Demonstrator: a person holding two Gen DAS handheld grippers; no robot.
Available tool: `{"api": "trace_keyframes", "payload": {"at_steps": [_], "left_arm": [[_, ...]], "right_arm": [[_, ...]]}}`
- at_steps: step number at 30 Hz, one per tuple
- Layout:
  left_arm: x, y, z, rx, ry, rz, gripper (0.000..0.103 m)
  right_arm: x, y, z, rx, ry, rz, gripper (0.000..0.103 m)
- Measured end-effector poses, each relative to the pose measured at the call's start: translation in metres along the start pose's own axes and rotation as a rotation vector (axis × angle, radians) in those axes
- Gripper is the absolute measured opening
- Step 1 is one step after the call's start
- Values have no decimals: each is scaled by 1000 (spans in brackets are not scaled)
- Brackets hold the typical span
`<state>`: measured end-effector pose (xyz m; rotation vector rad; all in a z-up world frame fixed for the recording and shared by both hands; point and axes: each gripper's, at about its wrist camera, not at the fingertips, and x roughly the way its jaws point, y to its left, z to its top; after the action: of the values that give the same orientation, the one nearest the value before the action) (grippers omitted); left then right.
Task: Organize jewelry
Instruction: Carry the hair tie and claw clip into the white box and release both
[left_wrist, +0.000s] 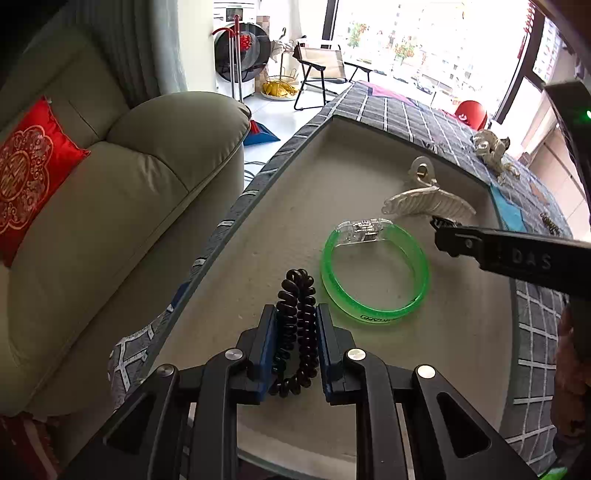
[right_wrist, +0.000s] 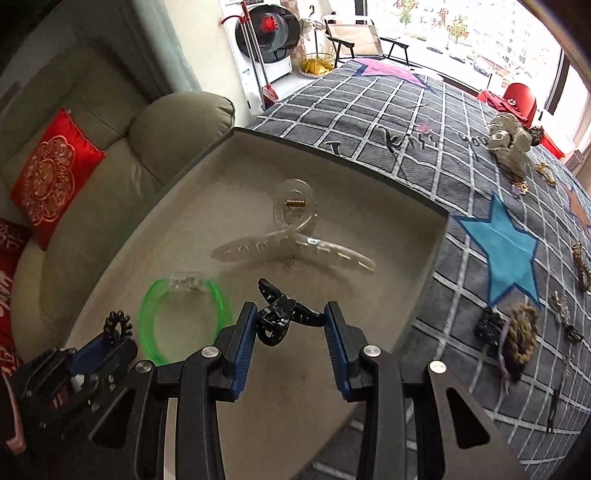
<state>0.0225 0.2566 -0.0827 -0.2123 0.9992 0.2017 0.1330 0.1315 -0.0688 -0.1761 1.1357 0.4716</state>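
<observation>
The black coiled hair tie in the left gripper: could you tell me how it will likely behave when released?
The black coiled hair tie looks squeezed flat between the left gripper pads, so it will probably spring back round. Its plastic coils suggest it is light and may bounce on the tray.

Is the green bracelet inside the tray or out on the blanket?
Inside. The green bracelet lies flat on the tray floor, beside the clear hair claw.

In the tray (right_wrist: 424, 236) on the cloth (right_wrist: 369, 122): claw clip (right_wrist: 295, 243) toward the far edge, bangle (right_wrist: 183, 317) nearer and left of it, coil tie (left_wrist: 297, 325) by the near-left edge. Beyond the tray's right edge, on the cloth: more pieces (right_wrist: 517, 332).
</observation>
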Motion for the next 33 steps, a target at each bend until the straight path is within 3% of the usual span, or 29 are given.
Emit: {"api": "trace_keyframes", "payload": {"at_steps": [8,9,10,12,15,17,23,31,32,33], "left_arm": [[4,-11,4,43,2,34,22],[4,-12,5,49,1,44,32],[4,-13,5,54,-1,57,50],[1,-13,4,58,-18,76,59],[-2,-15,5,70,-24,89,59],[-3,-15,7,70,-24,99,59],[-9,-18,8,69,-22,124,59],[-18,-26,5,65,-14,124,60],[-20,-27,5,65,-13,124,66],[-22,-28,4,65,-15,124,89]], "right_arm": [[15,-4,11,22,-4,-18,40],[16,-5,13,22,-4,-17,40],[16,-6,14,23,-4,-15,41],[16,-8,15,25,-7,1,41],[17,-10,16,33,-6,30,45],[16,-13,16,45,-3,53,55],[-1,-17,12,66,-31,99,72],[-28,-37,-3,125,-67,147,79],[-33,-42,-6,136,-76,156,79],[-35,-44,-7,142,-79,154,80]]}}
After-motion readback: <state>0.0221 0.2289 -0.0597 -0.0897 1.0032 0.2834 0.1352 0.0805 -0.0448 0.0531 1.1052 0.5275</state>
